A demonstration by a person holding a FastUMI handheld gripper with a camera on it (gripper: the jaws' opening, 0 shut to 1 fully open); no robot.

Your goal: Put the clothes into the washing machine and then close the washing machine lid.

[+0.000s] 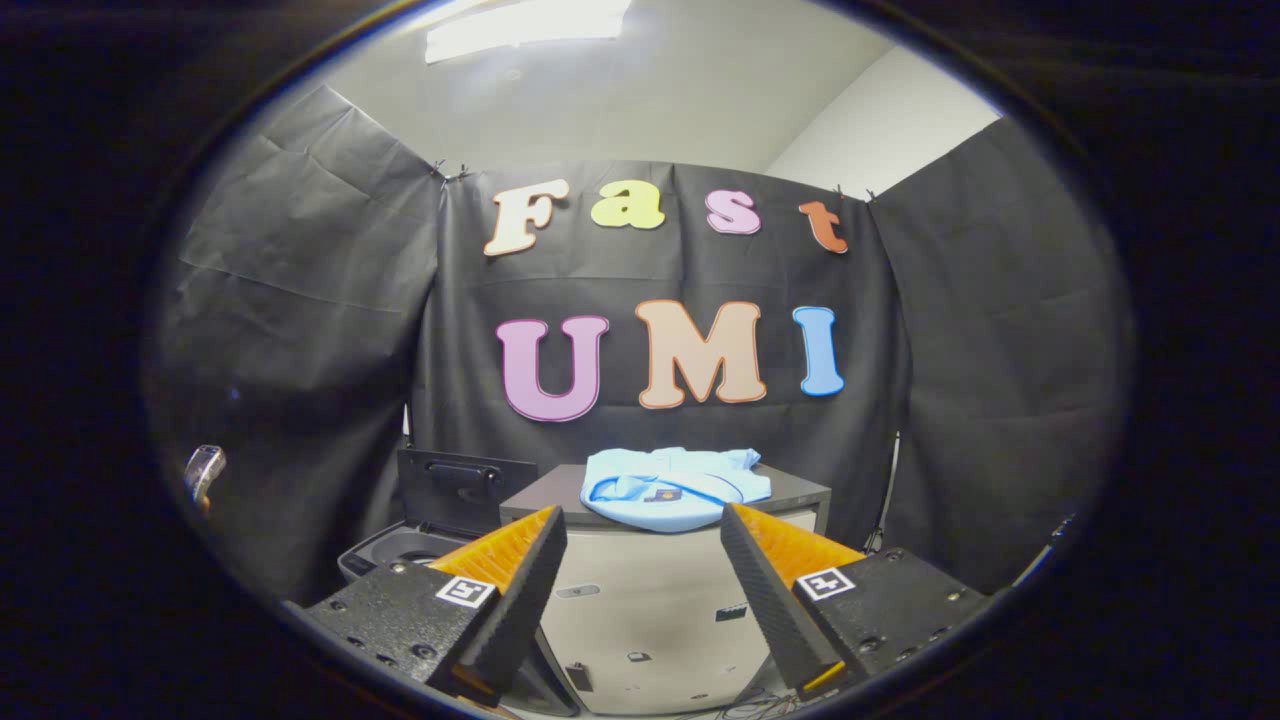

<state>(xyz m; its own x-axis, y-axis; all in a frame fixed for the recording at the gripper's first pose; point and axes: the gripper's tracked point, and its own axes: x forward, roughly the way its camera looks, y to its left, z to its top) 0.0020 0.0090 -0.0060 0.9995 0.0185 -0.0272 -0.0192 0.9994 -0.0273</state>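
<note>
**Q:** Gripper view: what state is recorded for the gripper?

**A:** The gripper [640,570] is seen with its jaws spread wide. Nothing is held between them, and no contact with any object is observed. The two fingers [520,590] are raised in front of a pale cabinet.

**Q:** Where is the clothing located?

**A:** A light blue garment [672,487] is found loosely folded on the dark worktop [800,490] of the pale cabinet [640,610]. It is positioned beyond the fingers, above the gap between them and well apart from both. A small dark patch is visible on the front of the garment; its detail cannot be resolved.

**Q:** Where is the washing machine located?

**A:** The washing machine [385,552] is placed just beside the cabinet, on its left side, and is partly hidden behind the left finger. Its lid [465,490] is stood upright in the open position, with the inner face turned toward the camera. Part of the dark opening is seen below the lid; its contents cannot be determined.

**Q:** What else is recorded?

**A:** A black cloth wall [300,350] is hung behind the cabinet and the machine. A ceiling light [525,22] is seen overhead.
</note>
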